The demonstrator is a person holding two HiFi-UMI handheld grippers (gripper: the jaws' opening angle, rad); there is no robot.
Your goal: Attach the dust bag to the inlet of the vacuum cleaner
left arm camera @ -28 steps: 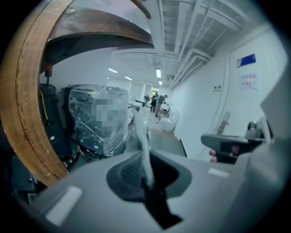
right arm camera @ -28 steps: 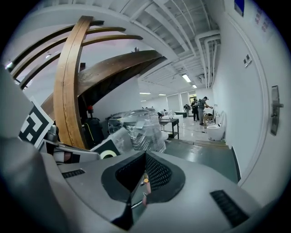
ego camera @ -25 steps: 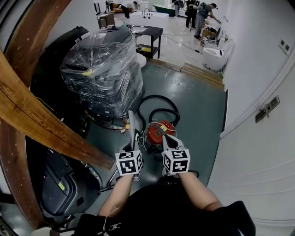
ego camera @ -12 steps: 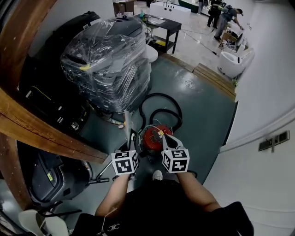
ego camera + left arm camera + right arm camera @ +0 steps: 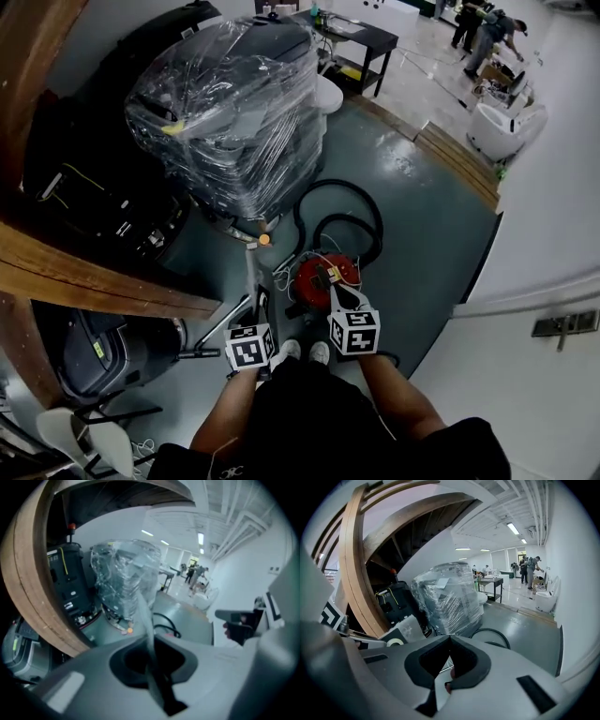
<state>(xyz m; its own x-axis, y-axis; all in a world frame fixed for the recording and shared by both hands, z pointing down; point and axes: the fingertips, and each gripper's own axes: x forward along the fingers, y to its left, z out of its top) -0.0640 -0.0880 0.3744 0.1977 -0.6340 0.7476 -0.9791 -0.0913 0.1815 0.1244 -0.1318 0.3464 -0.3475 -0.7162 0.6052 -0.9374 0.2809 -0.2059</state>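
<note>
The red vacuum cleaner (image 5: pixel 317 275) stands on the grey-green floor with its black hose (image 5: pixel 339 214) looped behind it. My left gripper (image 5: pixel 260 302) is just left of the vacuum and shut on the dust bag (image 5: pixel 253 277), a thin pale sheet seen edge-on. In the left gripper view the dust bag (image 5: pixel 143 611) rises from between the jaws of the left gripper (image 5: pixel 149 641). My right gripper (image 5: pixel 336 289) hangs over the vacuum's near side. In its own view the right gripper (image 5: pixel 449 638) is shut with nothing held.
A plastic-wrapped machine (image 5: pixel 230 112) stands behind the vacuum. A curved wooden beam (image 5: pixel 94 272) and dark floor machines (image 5: pixel 103 202) fill the left. A white wall (image 5: pixel 544 234) closes the right. The person's shoes (image 5: pixel 300 352) are just behind the grippers. People (image 5: pixel 487 28) work far back.
Both grippers have sunk toward the floor and come nearer the person's feet, the left still with the dust bag. The shoes have come into view. The vacuum has not moved.
</note>
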